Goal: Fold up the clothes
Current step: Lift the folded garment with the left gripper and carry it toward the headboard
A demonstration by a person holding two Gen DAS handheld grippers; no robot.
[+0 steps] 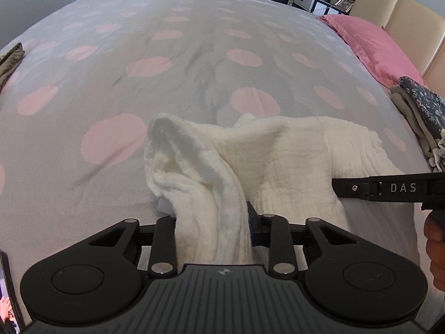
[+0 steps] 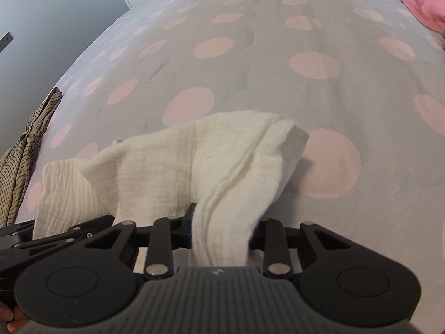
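Both the left gripper [image 1: 212, 222] and right gripper [image 2: 222, 222] are clamped on corners of the cream cloth [image 1: 292, 150], lifted off the bed [image 1: 167, 41]. I judge a fold is under way; next, carry both corners evenly across and lay them flat.

Both hand-held grippers are clamped down right now. The left hand-held gripper [image 1: 212, 222] sits at the bottom centre of its own view, jaws pinched together on a bunch of the cream cloth [image 1: 278, 153]. The right hand-held gripper [image 2: 222, 228] is doing the same at the bottom centre of its view. From the left camera the right one pokes in from the right edge, with a bit of the person's hand [image 1: 436, 247] behind it.
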